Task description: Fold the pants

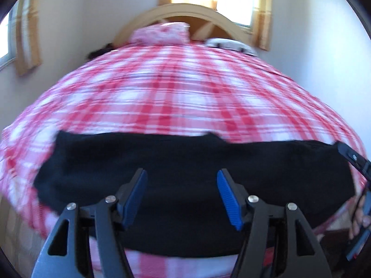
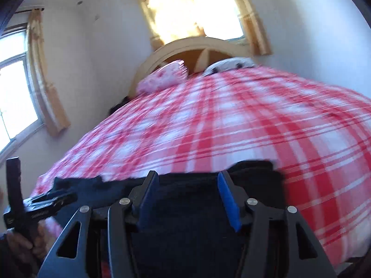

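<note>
Black pants (image 1: 185,162) lie flat in a wide band across the near end of a bed with a red and white plaid cover (image 1: 176,92). My left gripper (image 1: 182,175) is open and empty, held just above the middle of the pants. My right gripper (image 2: 188,177) is open and empty above the right part of the pants (image 2: 185,208). The right gripper also shows at the right edge of the left wrist view (image 1: 354,159). The left gripper shows at the lower left of the right wrist view (image 2: 46,205). Both views are blurred.
A pink pillow (image 1: 160,32) and a white pillow (image 1: 231,44) lie at the wooden headboard (image 1: 185,11). Bright windows with yellow curtains stand behind the bed (image 2: 197,11) and on the left wall (image 2: 14,97). The bed's near edge is below the pants.
</note>
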Action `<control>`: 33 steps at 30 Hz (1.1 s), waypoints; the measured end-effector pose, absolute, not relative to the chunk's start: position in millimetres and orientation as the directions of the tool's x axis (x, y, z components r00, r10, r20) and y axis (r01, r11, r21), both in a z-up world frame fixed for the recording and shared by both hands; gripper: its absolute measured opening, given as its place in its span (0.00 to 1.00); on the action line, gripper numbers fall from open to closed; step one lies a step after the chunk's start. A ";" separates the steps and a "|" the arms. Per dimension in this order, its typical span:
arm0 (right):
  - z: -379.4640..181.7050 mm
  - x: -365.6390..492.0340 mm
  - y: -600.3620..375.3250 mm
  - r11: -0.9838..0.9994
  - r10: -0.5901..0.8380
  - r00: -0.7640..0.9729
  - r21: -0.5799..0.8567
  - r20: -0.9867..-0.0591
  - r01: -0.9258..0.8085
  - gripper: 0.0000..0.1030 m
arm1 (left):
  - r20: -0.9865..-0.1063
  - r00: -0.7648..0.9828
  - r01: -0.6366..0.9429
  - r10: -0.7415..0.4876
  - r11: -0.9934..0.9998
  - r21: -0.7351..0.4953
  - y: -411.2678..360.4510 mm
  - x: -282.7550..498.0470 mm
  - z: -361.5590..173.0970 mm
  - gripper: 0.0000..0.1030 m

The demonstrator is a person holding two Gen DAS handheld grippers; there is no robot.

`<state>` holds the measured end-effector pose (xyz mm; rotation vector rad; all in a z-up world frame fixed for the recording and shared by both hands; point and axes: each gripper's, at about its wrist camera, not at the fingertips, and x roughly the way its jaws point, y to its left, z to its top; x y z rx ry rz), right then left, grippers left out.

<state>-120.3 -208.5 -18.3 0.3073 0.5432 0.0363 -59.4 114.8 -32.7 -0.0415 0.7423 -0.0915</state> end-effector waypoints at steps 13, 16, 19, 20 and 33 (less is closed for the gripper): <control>-72.0 -84.3 -80.9 0.945 0.327 0.730 0.232 -0.600 -0.232 0.55 | -0.726 0.687 -0.385 0.045 0.869 -0.310 267.5 -71.5 -69.4 0.62; -71.2 -81.0 -75.7 0.945 0.327 0.716 0.214 -0.617 -0.247 0.59 | -0.725 0.688 -0.410 -0.002 0.824 -0.391 268.9 -66.3 -79.4 0.60; -63.7 -85.1 -89.3 0.918 0.384 0.707 0.325 -0.593 -0.226 0.59 | -0.729 0.684 -0.423 -0.012 0.808 -0.411 264.9 -69.9 -74.4 0.60; -60.7 -87.7 -96.7 0.897 0.415 0.712 0.386 -0.567 -0.215 0.59 | -0.731 0.682 -0.426 -0.023 0.799 -0.424 265.1 -70.3 -74.4 0.60; -40.7 -107.5 -148.8 0.873 0.323 0.803 0.485 -0.501 -0.049 0.59 | -0.675 0.730 -0.440 -0.105 0.683 -0.582 273.4 -70.4 -70.3 0.15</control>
